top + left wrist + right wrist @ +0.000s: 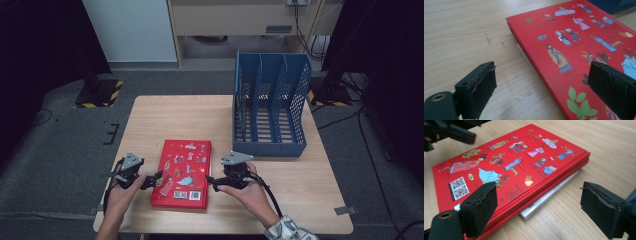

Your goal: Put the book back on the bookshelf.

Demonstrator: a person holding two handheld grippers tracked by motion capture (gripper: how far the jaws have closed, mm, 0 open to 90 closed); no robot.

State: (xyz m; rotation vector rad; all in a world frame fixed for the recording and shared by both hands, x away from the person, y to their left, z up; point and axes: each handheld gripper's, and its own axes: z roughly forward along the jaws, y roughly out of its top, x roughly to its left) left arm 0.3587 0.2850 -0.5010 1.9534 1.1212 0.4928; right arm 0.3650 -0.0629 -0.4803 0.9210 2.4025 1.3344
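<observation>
While the red book point(182, 173) lies flat, an open hand-held gripper point(153, 178) flanks each long edge, touching nothing

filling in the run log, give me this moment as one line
left gripper: open, at red book left edge | right gripper: open, at its right edge | book flat on table

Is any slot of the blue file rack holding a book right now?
No, in the high view all compartments of the blue file rack are empty, and the red book lies flat on the table.
</observation>
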